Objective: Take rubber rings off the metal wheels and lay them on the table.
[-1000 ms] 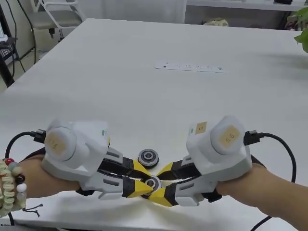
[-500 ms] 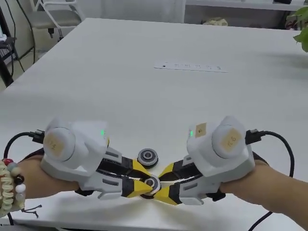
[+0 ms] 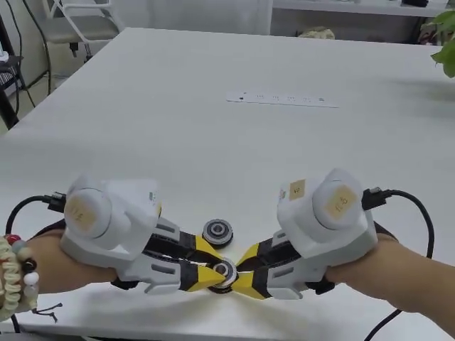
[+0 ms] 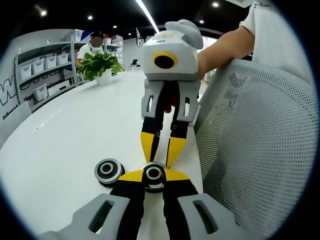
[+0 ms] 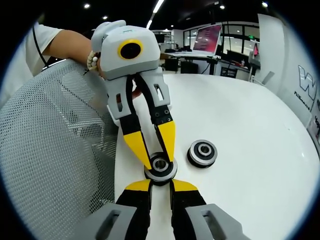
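Low at the bench's near edge, both claws meet tip to tip over one small metal wheel.

Left claw: jaws drawn narrow, yellow tips set either side of the wheel and clamped on it. The right gripper view shows this plainly, one tip on each flank of the wheel.

Right claw: jaws also narrow, coming in from the opposite side. Its tips reach the wheel's edge, but I cannot tell whether they actually pinch it. In the left gripper view, the right claw comes down onto the far rim of the wheel.

Second wheel lies flat on the bench just beyond the claws, apart from both, with its dark outer band in place.

Power strip lies farther out toward mid-bench. A grey mesh chair stands against the bench's near edge. A potted plant is at the far end.
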A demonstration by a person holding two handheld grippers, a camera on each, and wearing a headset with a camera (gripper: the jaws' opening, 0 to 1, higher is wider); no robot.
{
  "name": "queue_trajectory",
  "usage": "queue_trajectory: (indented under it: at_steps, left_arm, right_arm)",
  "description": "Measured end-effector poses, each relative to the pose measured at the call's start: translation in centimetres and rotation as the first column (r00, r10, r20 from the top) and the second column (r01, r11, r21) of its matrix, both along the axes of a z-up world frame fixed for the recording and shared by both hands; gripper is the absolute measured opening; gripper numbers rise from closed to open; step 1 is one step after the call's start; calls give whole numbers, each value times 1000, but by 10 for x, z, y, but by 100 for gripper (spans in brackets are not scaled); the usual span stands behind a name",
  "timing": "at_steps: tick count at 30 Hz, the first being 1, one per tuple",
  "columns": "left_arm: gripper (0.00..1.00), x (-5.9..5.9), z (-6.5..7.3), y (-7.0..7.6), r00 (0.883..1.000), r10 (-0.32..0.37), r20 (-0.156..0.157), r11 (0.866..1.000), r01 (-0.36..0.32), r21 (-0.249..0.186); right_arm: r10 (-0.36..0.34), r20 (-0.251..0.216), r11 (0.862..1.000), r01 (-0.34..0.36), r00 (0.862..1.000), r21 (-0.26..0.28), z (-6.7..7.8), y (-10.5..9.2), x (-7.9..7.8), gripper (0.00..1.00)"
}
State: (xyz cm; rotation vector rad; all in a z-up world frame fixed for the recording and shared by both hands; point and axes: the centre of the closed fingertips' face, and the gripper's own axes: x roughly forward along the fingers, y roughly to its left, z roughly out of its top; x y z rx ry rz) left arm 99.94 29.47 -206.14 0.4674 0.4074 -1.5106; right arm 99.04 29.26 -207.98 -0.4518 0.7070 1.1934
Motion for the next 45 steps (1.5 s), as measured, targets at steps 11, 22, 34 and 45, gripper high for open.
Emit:
queue_trajectory:
  at_steps: [11,22,34,45]
  left_arm:
    - [7,0,0,0,1000,-1,4,1000,1,0]
    - [7,1,0,0,1000,4,4,1000,-4,0]
    - [7,4,0,1,1000,25,15,1000,-25,7]
    - [7,5,0,1,999,32,11,999,-32,3]
  right_arm:
    - [-31,-19,999,30,999,-14,-2,-3,2,0]
    - [-232,-233,970,244,944,23,-4,-6,4,0]
    - [-286,-216,952,303,934,52,0,-9,11,0]
    - [-371,-364,900,428,855,89,5,-12,13,0]
